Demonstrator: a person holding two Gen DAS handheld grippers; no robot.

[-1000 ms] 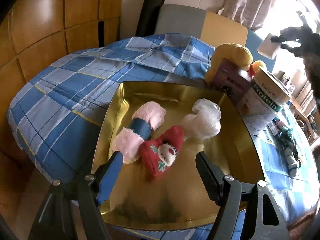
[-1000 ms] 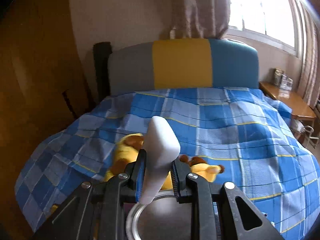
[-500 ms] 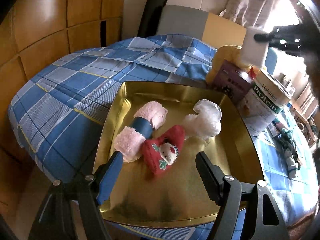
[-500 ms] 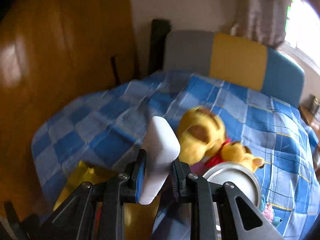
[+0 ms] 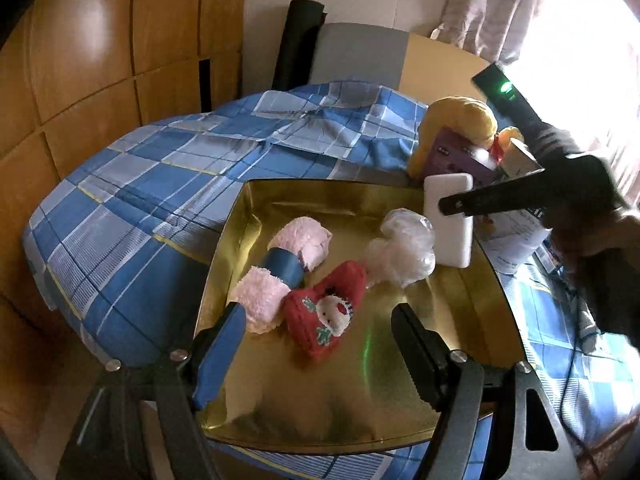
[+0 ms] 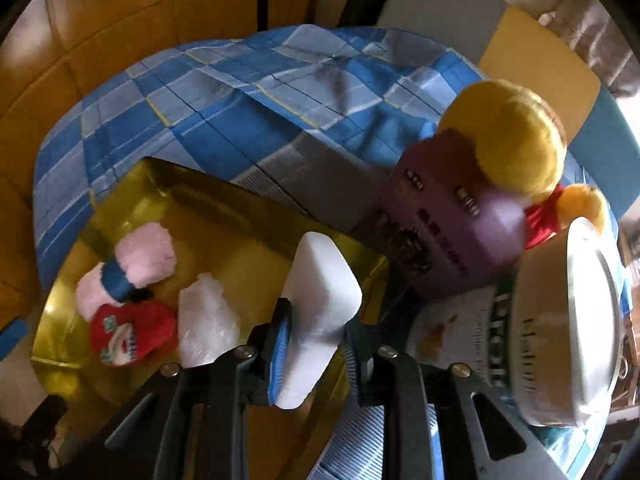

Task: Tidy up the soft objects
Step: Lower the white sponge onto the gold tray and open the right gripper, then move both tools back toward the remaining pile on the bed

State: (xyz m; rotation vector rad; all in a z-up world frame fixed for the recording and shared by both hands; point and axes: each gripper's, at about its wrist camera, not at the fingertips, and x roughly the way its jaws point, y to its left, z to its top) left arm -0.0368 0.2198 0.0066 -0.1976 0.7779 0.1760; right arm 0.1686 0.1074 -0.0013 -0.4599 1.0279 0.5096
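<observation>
A gold tray [image 5: 400,380] lies on the blue checked bedspread. In it are a rolled pink fluffy cloth with a blue band [image 5: 284,272], a red Santa sock [image 5: 324,312] and a crumpled white plastic wad [image 5: 404,252]. My right gripper [image 6: 316,344] is shut on a white sponge block [image 6: 316,300], held over the tray's right rim [image 5: 448,220]. My left gripper [image 5: 316,356] is open and empty above the tray's near part. The tray also shows in the right wrist view [image 6: 224,216].
A yellow plush bear [image 5: 460,124], a purple box [image 5: 456,156] and a white protein tin [image 6: 560,340] stand just right of the tray. A headboard [image 5: 360,52] and wood panel wall [image 5: 100,60] lie behind.
My right gripper has swung down and left with the sponge, from high above the plush bear to just over the tray's right side. My left gripper has barely moved.
</observation>
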